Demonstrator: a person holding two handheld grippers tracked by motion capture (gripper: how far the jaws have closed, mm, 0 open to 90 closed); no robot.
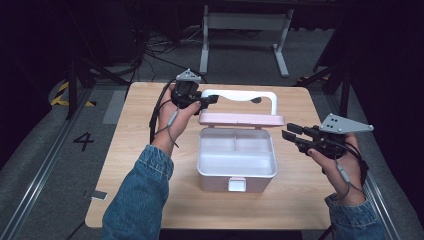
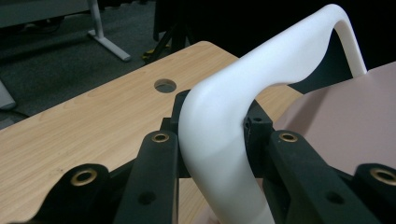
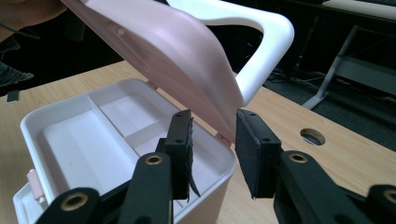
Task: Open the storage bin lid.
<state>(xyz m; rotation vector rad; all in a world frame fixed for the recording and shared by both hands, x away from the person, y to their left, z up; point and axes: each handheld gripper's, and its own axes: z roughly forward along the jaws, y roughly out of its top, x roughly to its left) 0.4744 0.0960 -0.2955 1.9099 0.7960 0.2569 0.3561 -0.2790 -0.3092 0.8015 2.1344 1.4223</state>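
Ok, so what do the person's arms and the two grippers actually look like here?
Both forearms wear blue denim sleeves. Each hand carries a black two-jaw gripper: the left gripper and the right gripper. Each has a grey three-cornered plate on top and a thin dark cable trailing from it. Up close, the jaw arms show brass-coloured rivets and flat black pads.

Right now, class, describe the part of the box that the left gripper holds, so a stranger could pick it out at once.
On the wooden table stands an open white box with its pink lid raised behind it. Arching over that lid is the white handle, a broad curved bar. The left gripper is shut on its left end; it is the one white hoop against the pink.
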